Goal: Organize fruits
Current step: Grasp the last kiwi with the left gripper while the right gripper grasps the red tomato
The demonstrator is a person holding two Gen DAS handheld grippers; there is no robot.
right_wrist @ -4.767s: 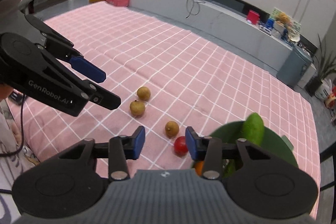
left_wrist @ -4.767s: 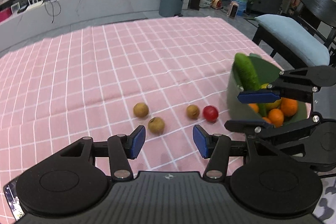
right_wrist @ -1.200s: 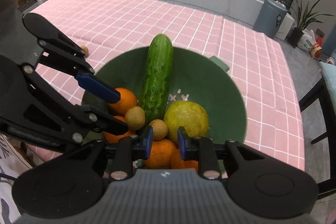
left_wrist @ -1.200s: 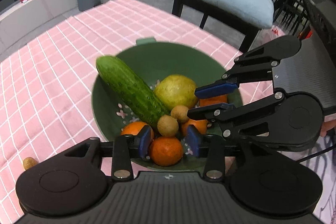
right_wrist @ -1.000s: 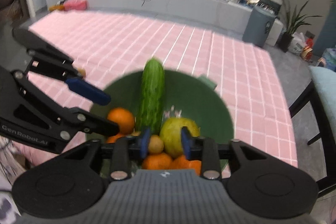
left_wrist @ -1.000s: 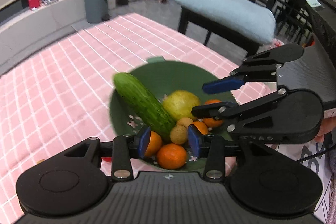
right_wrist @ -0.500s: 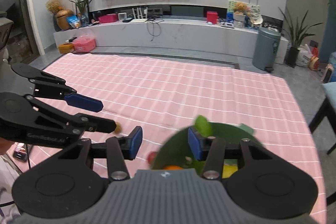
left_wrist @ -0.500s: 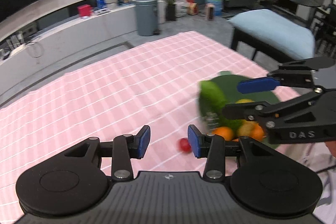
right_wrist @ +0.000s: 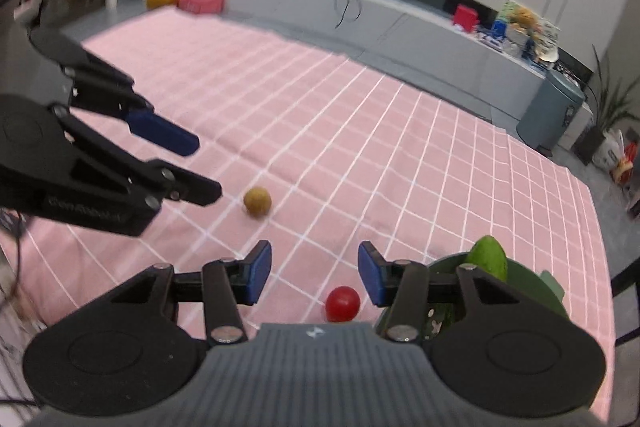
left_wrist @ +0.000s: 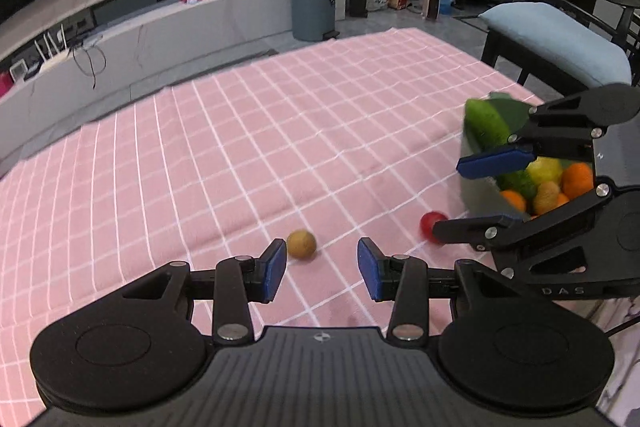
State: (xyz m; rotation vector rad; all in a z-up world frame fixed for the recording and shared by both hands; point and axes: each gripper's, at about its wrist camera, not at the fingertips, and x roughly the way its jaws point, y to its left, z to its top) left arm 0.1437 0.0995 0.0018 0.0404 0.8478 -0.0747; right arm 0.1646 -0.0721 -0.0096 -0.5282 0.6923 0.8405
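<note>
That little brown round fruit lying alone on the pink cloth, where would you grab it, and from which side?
Grip the brown fruit across its widest middle, coming down from above. It is a small ball resting free on the flat tablecloth, so any side is alike. The open left hand-held gripper, nearest it, seems best placed.

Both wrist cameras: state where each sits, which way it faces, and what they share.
Left wrist: sits on the left claw, facing across the pink tablecloth at the brown fruit; the right claw shows at right.
Right wrist: sits on the right claw, facing the tablecloth and TV wall; the left claw shows at left.
Shared: brown fruit, red fruit, green bowl, cucumber.
</note>
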